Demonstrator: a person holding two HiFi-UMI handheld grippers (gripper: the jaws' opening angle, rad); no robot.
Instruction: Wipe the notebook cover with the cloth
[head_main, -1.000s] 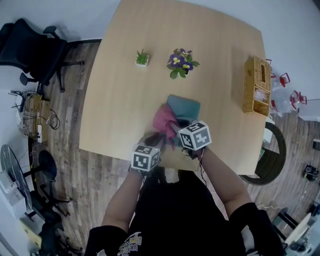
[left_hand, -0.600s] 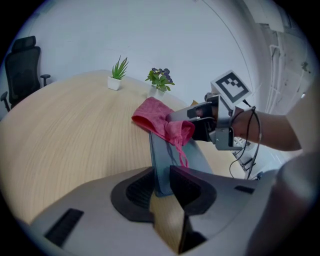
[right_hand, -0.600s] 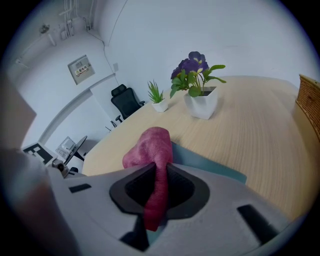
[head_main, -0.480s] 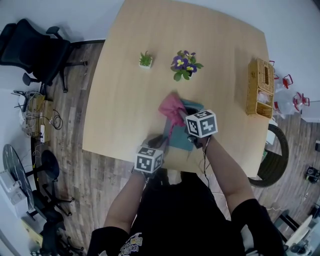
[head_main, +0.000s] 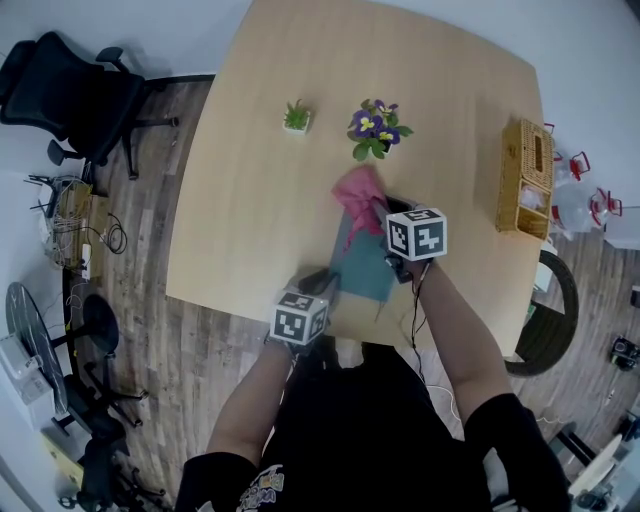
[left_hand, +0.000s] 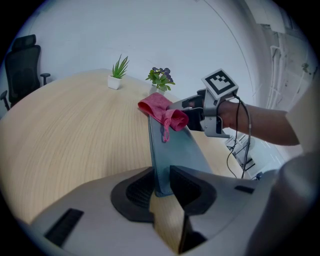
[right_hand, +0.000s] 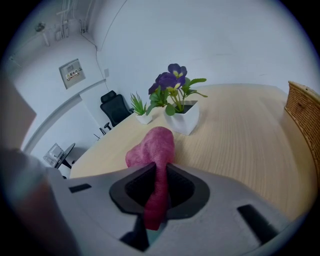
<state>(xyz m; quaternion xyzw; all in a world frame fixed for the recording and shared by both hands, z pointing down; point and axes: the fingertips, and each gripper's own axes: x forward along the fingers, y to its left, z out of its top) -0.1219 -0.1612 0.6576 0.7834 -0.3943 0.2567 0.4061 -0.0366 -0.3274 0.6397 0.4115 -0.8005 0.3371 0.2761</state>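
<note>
On the broad tabletop (head_main: 250, 180), you pin the notebook (head_main: 362, 268) by its near edge: the left gripper (left_hand: 162, 182) has its fingers clamped on it. The right gripper (right_hand: 159, 182) pinches the pink cloth (right_hand: 152, 145) tight between its fingers. To wipe well, press the bunched cloth flat on the cover and draw it in long, overlapping strokes toward the left fingers, with that clamp firm so the book cannot slide. The notebook runs straight out ahead of the left fingers. The cloth bulges just beyond the right fingers and appears to rest on the cover's far end.
</note>
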